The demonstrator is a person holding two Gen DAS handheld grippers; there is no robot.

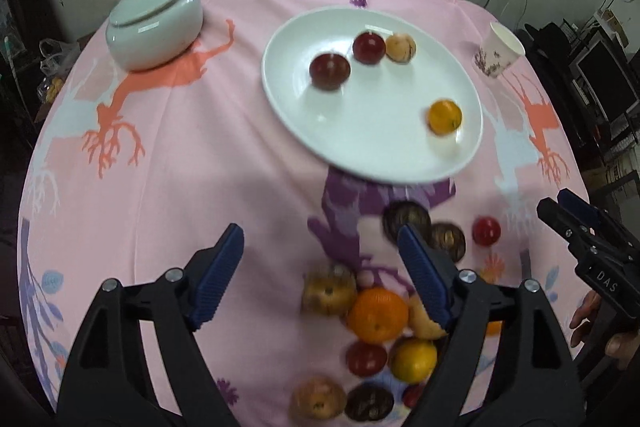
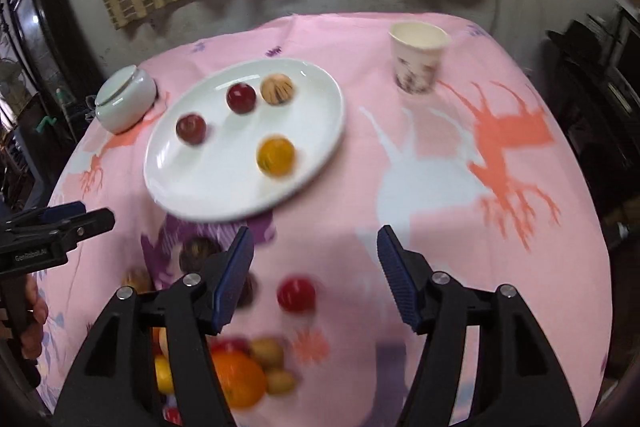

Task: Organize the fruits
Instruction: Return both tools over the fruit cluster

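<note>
Left hand-held gripper (image 1: 320, 267): jaws spread wide, blue ribbed pads (image 1: 218, 273) facing each other, nothing between them, black fingers angled forward and down. Right hand-held gripper (image 2: 316, 267): likewise wide apart, blue pads (image 2: 234, 279) bare, gripping nothing, pointed forward and down. Seen from the left wrist, right hand-held gripper at the far right edge, tips aimed up and left, bare fingers (image 1: 586, 311) of the holding hand curled beneath its body. Seen from the right wrist, left hand-held gripper at the far left edge, level, tips pointing right, left hand (image 2: 34, 323) partly visible below, wrapped on the handle.
</note>
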